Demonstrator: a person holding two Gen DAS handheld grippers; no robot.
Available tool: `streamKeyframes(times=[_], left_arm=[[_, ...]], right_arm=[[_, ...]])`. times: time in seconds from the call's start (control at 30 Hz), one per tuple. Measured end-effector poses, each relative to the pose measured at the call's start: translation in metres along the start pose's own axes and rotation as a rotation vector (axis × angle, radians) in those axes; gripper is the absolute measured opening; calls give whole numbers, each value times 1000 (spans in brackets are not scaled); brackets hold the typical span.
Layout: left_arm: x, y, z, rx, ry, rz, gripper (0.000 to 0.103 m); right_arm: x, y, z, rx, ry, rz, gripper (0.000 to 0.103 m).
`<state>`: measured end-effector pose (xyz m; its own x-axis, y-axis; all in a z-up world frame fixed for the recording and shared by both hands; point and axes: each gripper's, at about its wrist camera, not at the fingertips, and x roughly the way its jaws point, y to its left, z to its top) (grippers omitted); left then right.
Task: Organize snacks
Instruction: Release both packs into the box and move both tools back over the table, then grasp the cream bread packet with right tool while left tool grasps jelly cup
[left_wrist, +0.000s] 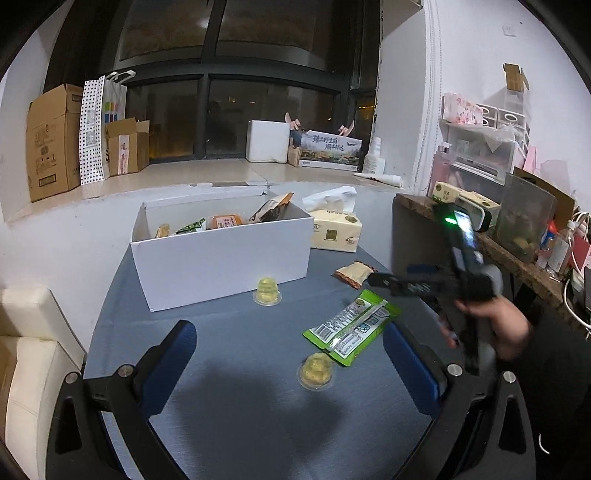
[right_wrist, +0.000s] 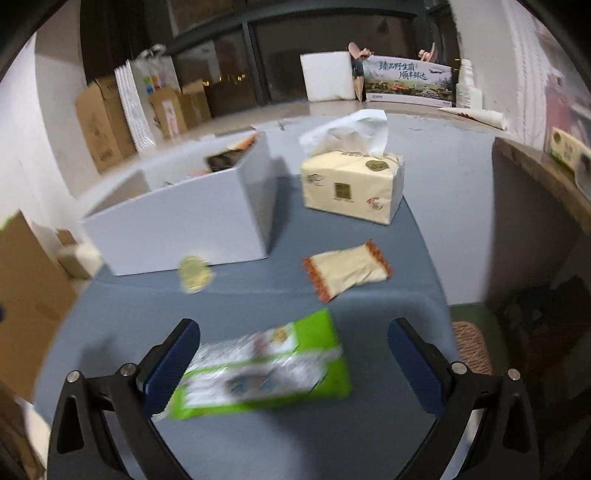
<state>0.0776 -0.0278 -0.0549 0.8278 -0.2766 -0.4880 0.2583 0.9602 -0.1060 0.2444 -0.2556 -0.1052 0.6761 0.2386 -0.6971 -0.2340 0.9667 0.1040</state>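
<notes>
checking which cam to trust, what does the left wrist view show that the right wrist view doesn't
Only the left wrist view: a second jelly cup near the green packet, the snacks inside the white box, and the right gripper in a hand.

Only the right wrist view: a woven stool beside the table.

Both: white box, green packet, beige packet, tissue pack, the jelly cup by the box.

Black claw (right_wrist: 293, 365) frames, blue pads (right_wrist: 171, 365), silver screws; dark sleeve (left_wrist: 554, 369).
</notes>
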Motion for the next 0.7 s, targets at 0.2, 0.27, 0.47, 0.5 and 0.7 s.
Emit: streamKeyframes(times=[0.2, 0.27, 0.47, 0.5, 0.7], left_arm=[[5, 0, -1, 1, 14, 8, 103], [6, 1, -2, -2, 16, 11, 103], [11, 5, -6, -11, 34, 19, 103], [12, 5, -6, -13, 37, 19, 103], [20, 9, -7, -29, 51, 37, 103]], right_arm=[[54, -16, 36, -40, 74, -86, 103], [70, -20, 42, -33, 109, -98, 103], [105, -18, 40, -44, 186, -106, 103], [108, -16, 38, -59, 190, -114, 103], [116, -20, 31, -43, 223, -111, 102]])
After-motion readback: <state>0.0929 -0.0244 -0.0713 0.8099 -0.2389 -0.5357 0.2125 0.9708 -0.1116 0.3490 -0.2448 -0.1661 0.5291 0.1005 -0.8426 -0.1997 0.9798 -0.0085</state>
